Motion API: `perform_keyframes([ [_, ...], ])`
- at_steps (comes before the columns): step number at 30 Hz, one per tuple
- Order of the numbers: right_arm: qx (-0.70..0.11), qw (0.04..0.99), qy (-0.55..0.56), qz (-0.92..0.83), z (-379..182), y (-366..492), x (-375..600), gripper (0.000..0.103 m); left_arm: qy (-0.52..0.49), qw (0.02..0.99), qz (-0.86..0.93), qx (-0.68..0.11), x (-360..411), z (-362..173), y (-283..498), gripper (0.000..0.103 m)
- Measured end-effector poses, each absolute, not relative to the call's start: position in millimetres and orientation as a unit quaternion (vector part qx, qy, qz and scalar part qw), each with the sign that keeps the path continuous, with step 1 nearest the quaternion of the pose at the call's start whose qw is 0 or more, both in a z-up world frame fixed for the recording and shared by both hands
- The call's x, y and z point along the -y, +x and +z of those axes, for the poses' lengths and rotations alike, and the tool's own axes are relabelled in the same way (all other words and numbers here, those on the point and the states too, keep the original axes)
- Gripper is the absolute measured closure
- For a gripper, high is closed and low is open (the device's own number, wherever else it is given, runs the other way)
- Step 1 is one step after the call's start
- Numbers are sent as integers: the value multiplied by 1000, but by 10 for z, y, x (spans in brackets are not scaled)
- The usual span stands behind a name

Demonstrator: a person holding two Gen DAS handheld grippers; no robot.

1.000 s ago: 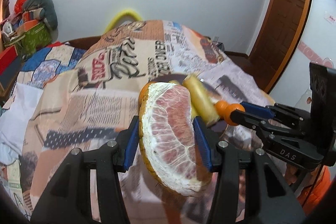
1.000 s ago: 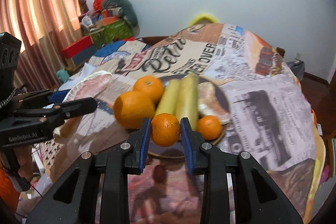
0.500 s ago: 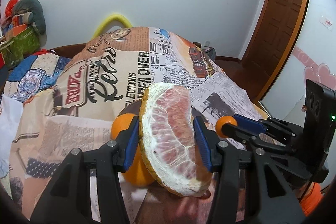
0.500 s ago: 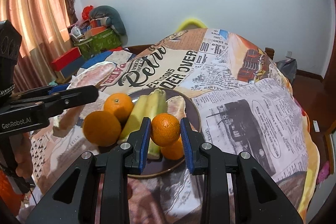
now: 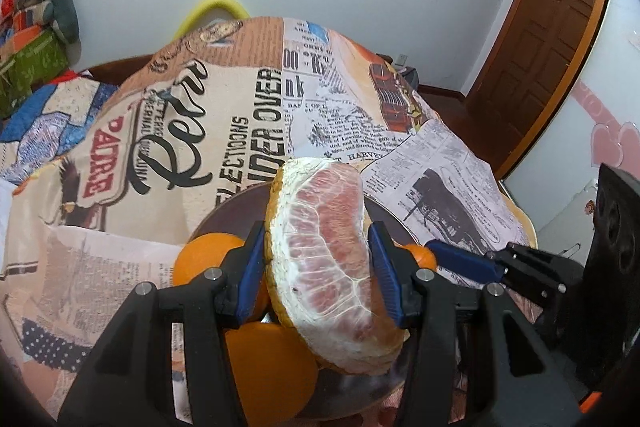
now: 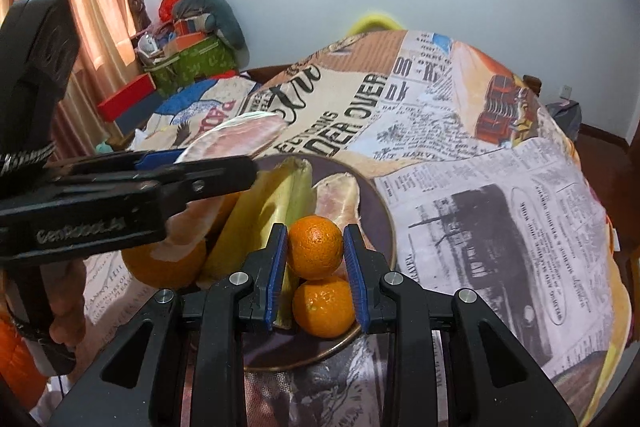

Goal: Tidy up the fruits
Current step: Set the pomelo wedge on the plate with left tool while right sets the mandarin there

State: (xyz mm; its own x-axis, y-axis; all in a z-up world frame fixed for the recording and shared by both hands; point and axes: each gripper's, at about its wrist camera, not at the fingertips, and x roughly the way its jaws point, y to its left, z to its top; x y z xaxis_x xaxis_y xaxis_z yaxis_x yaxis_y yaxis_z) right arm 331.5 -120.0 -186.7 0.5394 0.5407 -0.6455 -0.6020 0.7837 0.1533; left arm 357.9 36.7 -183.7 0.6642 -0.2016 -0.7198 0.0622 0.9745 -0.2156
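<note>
Carrying fruit to the plate: left gripper jaws clamp a pomelo wedge above the oranges, right gripper jaws clamp a small orange over another; next, I judge, lower each into a free spot and release

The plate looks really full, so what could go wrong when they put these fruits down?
The plate already holds oranges, bananas and a pomelo slice, so the small orange in the right gripper might roll off the pile. The big pomelo wedge in the left gripper could nudge the oranges beneath it. The grippers are close and might bump.
</note>
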Motion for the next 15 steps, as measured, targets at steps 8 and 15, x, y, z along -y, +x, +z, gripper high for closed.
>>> perform_keyframes([
  [8, -355, 874, -41, 330, -1866, 3330, 1216, 77, -80, 901, -66, -422, -314, -1985, 3701, 53],
  [15, -353, 875, -50, 328, -1866, 3297, 1190, 74, -84, 898, -62, -428, -352, -2002, 3697, 52],
])
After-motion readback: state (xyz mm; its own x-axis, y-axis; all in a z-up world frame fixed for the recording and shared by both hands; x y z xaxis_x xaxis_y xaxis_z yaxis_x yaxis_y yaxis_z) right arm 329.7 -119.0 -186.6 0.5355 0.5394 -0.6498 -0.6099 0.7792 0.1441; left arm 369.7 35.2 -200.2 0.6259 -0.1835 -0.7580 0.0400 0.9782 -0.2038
